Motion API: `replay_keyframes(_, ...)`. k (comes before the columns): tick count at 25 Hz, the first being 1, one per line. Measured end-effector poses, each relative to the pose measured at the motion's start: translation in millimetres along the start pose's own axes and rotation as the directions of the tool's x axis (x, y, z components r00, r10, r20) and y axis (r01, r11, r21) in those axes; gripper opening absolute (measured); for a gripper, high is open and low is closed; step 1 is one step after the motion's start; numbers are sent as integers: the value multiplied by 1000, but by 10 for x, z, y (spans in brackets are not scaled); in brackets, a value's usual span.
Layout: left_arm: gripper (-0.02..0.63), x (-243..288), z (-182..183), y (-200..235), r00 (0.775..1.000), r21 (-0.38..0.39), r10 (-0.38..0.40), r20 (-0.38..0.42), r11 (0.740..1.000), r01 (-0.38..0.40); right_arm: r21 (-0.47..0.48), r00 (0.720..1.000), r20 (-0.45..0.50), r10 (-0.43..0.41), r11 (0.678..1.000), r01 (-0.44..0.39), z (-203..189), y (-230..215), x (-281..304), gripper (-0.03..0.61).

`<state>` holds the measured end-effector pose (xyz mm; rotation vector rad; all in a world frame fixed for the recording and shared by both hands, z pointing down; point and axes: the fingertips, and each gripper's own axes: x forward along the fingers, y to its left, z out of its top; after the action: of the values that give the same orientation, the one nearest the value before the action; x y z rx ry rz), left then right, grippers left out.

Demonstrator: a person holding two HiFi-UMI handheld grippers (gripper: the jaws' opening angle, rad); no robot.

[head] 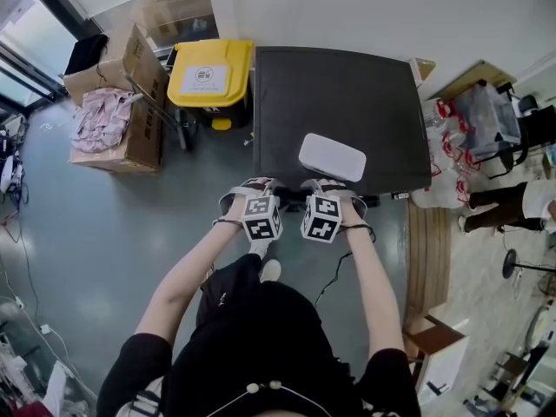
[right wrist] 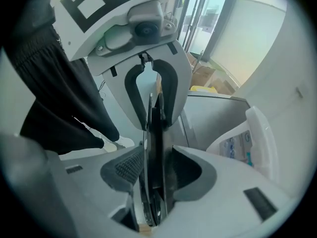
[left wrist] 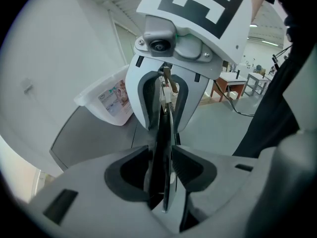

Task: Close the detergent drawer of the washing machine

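The dark grey washing machine top (head: 339,102) carries a white detergent container (head: 332,156). Both grippers hang side by side at the machine's front edge, pointing steeply down. My left gripper (head: 257,185) and my right gripper (head: 318,186) face each other across a thin dark panel with a shiny rim (left wrist: 161,133), seen edge-on. In the left gripper view that panel stands between the left gripper's (left wrist: 161,170) pads, which sit just off it. The right gripper (right wrist: 154,170) likewise stands open around the panel (right wrist: 154,128). The drawer itself is hidden under the hands.
A yellow-lidded bin (head: 210,72) and cardboard boxes (head: 130,102) stand left of the machine. Bags and a desk (head: 473,111) crowd the right, where a person (head: 512,202) stands. A wooden platform (head: 426,259) lies right of my legs, and a cable (head: 334,276) trails on the floor.
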<state>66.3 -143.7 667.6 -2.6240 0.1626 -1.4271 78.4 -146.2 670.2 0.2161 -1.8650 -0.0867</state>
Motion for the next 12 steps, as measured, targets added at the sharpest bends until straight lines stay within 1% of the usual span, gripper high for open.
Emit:
replay_keyframes(1,134,3,0,4,1000,-7,-6,3,1000,6,2,1000,2,-8,1000,8,-2,-16,5,171)
replay_keyframes(4,138,3,-2,30,1000,-39,-16,9,999,16,15,1000,3,-7,1000,7,7,-45,5,166)
replay_keyframes(9,132,9,31,107,999,-86,29,16,996,-27,52,1000,18,-22,998,21,-3,-93,-18,140)
replay_keyframes(12,132,20,34,104,999,-93,37,11,995,-36,73,999,26,-25,997,23,-14,-104,-13,140)
